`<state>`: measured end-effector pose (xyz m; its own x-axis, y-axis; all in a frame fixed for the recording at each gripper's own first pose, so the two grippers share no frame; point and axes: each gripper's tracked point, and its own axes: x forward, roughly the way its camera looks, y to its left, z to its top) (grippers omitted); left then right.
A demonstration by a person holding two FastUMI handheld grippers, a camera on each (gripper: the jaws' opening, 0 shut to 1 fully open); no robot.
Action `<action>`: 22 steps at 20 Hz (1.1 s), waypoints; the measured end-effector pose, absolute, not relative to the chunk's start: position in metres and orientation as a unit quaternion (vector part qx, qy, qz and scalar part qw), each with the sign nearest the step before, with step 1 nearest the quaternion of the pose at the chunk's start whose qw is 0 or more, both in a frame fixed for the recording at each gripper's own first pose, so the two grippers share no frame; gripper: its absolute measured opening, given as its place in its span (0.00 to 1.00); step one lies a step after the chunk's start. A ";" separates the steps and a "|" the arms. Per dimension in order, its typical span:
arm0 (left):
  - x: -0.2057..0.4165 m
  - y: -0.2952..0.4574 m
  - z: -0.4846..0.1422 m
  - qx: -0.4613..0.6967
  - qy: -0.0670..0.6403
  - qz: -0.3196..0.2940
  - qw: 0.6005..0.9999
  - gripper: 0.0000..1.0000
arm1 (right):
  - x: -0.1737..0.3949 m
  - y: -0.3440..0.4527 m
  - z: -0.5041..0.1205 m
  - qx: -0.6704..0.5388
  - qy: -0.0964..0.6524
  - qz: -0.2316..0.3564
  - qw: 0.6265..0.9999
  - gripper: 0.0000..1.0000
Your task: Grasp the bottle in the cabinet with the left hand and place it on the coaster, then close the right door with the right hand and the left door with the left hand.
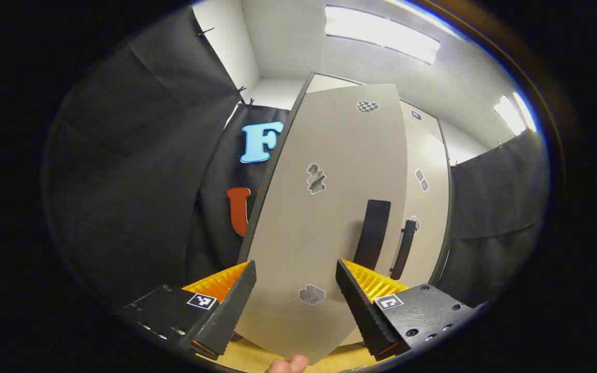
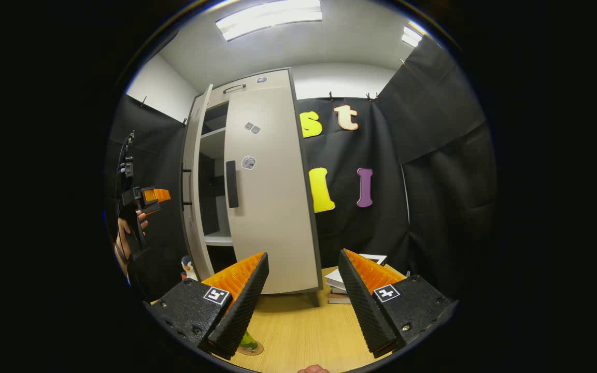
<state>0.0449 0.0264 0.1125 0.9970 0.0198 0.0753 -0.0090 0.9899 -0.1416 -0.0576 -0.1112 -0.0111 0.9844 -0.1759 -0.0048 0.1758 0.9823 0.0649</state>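
Left claw wide open, empty, facing the left door, not quite touching. Right claw wide open, empty, before the right door, which looks nearly shut. Bottle seems set on coaster on table, partly hidden behind a finger. Left door ajar; closing it remains.

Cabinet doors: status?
Both grippers open, empty. Right door nearly shut; left door ajar, left gripper beside it. Bottle on coaster.
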 end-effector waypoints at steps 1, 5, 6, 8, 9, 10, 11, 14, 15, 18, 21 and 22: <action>0.040 0.024 0.110 -0.067 -0.036 0.007 0.997 0.97 | -0.058 -0.112 -0.010 0.032 -0.001 -0.090 0.995 0.83; 0.018 0.007 0.091 -0.039 -0.032 0.005 0.999 0.99 | -0.053 -0.102 -0.013 0.030 0.001 -0.077 0.997 0.83; 0.009 0.001 0.083 -0.031 -0.030 0.002 0.999 0.95 | -0.050 -0.097 -0.014 0.031 0.003 -0.069 0.997 0.83; -0.009 -0.009 0.064 -0.018 -0.028 -0.001 0.999 0.99 | -0.046 -0.083 -0.020 0.041 0.016 -0.042 0.998 0.84; -0.018 -0.012 0.056 -0.015 -0.028 0.005 0.999 0.95 | -0.044 -0.077 -0.022 0.049 0.021 -0.031 0.998 0.84; -0.027 -0.015 0.047 -0.016 -0.028 0.007 0.999 0.99 | -0.043 -0.073 -0.022 0.056 0.022 -0.024 0.998 0.83; -0.035 -0.020 0.039 -0.018 -0.027 0.007 0.999 0.95 | -0.042 -0.071 -0.021 0.058 0.022 -0.021 0.998 0.83; -0.056 -0.027 0.022 -0.023 -0.032 0.012 0.999 0.99 | -0.037 -0.071 -0.028 0.045 0.022 -0.023 0.998 0.83; -0.060 -0.029 0.018 -0.020 -0.033 0.014 0.999 0.95 | -0.035 -0.073 -0.032 0.037 0.026 -0.028 0.999 0.83; -0.072 -0.035 0.000 -0.006 -0.020 0.018 1.000 0.94 | -0.029 -0.070 -0.044 0.033 0.041 -0.025 0.998 0.83; -0.082 -0.033 -0.024 -0.007 0.010 0.036 0.999 0.95 | -0.028 -0.065 -0.051 0.019 0.052 -0.024 0.998 0.83; -0.085 -0.033 -0.031 -0.013 0.022 0.040 0.999 0.95 | -0.027 -0.065 -0.053 0.008 0.054 -0.026 0.998 0.83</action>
